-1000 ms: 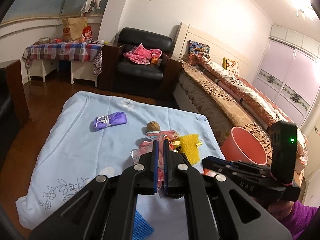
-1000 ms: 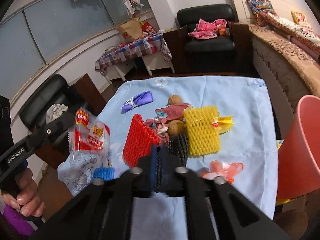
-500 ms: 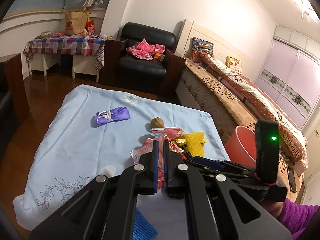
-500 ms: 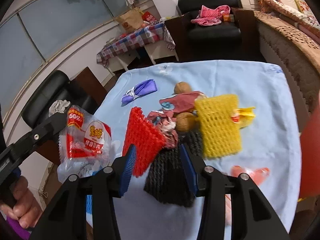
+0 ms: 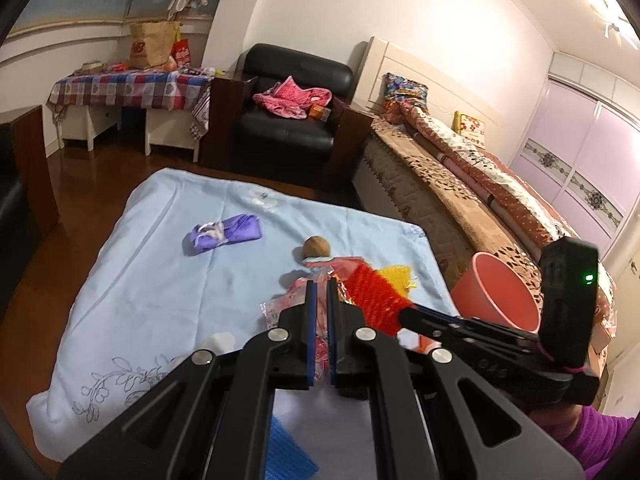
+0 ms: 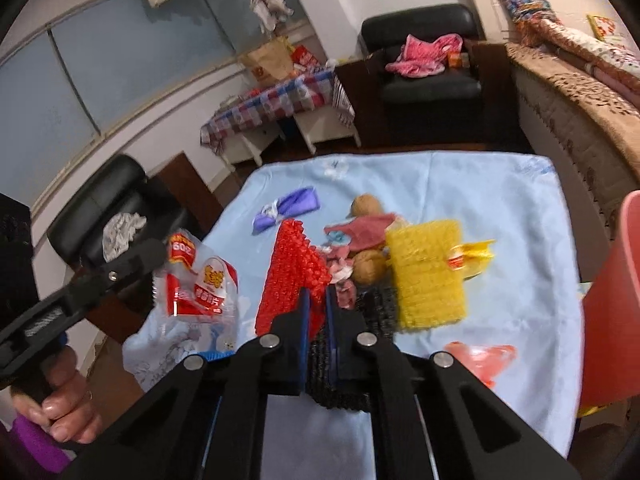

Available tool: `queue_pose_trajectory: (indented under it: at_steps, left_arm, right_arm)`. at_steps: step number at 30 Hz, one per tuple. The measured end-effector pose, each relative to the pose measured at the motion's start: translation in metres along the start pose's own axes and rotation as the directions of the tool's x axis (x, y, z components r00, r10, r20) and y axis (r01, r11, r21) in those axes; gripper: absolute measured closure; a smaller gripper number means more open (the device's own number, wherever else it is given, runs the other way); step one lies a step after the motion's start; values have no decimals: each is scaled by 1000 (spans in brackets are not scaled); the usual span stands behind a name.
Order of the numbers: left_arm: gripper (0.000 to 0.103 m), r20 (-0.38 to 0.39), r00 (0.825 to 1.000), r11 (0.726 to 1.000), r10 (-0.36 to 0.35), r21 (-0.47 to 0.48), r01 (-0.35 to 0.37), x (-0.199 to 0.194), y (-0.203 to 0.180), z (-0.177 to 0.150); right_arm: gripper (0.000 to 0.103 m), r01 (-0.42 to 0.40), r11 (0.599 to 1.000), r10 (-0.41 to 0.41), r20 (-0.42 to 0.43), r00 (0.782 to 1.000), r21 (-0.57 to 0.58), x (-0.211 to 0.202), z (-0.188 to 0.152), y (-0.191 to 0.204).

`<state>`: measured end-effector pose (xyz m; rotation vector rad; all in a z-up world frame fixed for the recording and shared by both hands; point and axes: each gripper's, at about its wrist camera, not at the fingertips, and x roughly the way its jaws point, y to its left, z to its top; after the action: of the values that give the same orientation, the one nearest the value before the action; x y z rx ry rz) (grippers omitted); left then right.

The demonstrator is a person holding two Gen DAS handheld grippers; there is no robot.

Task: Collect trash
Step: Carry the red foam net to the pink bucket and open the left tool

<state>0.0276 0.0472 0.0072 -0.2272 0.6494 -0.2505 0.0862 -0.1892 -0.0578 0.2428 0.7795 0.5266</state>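
Note:
My left gripper [image 5: 320, 286] is shut on a clear snack bag with red print [image 6: 196, 284], held above the table's near left corner. My right gripper [image 6: 316, 294] is shut on a red foam net [image 6: 290, 272], which also shows in the left wrist view [image 5: 372, 292]. On the light blue cloth [image 6: 500, 208] lie a yellow foam net [image 6: 428, 272], a black foam net [image 6: 380, 308], two walnuts [image 6: 366, 204], a pink wrapper [image 6: 368, 230], a purple wrapper [image 5: 224, 232] and an orange-red wrapper [image 6: 480, 360].
A pink bucket [image 5: 496, 292] stands to the right of the table, beside the bed [image 5: 460, 184]. A black armchair [image 5: 292, 120] and a checked side table [image 5: 128, 88] stand beyond. A blue foam piece [image 5: 288, 452] lies under my left gripper.
My right gripper let go of the black net, opened, and shut on the red foam net, lifting it. My left gripper stays shut on the snack bag.

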Motion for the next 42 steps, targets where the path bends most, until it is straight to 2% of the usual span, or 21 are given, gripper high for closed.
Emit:
queue_pose_trajectory:
  at_steps: [5,10,14,18,24,27,30,34,42]
  left_arm:
    - [100,23,998,998,-52,36,51,5,-27,12]
    - [100,29,988,985,-153,79,150,20,-72,26]
    - [100,14,970,964,-242,115,239,38,-114,33]
    - [100,-8,942,930,-336,155,333,59,-165,36]
    - [100,-71,902,878,-425,209,430,94,-232,30]
    - [100,-114,888,859,-446,225,460,117,-258,22]
    - [100,-159,883,850,-442,240,469,138,-281,13]
    - [100,-209,879,849,-429,238,471,164,-292,3]
    - [99,-257,879,861,-402,222,458,193,-299,-13]
  right_arm:
    - [96,58,998,-61,79,995,37,-42,7,-20]
    - [96,167,981,-181,158,971,97,-88,10,-55]
    - [96,259,953,-287,197,937,157,-122,10,-89]
    - [96,331,915,-381,224,897,231,-158,7,-129]
    - [96,435,845,-510,225,830,312,-197,-7,-181]
    - [96,469,816,-551,205,809,338,-202,-16,-200]
    - [96,489,795,-572,173,802,359,-199,-23,-214]
    - [96,510,778,-586,133,799,367,-192,-33,-232]
    - [94,525,765,-598,106,795,373,-185,-39,-245]
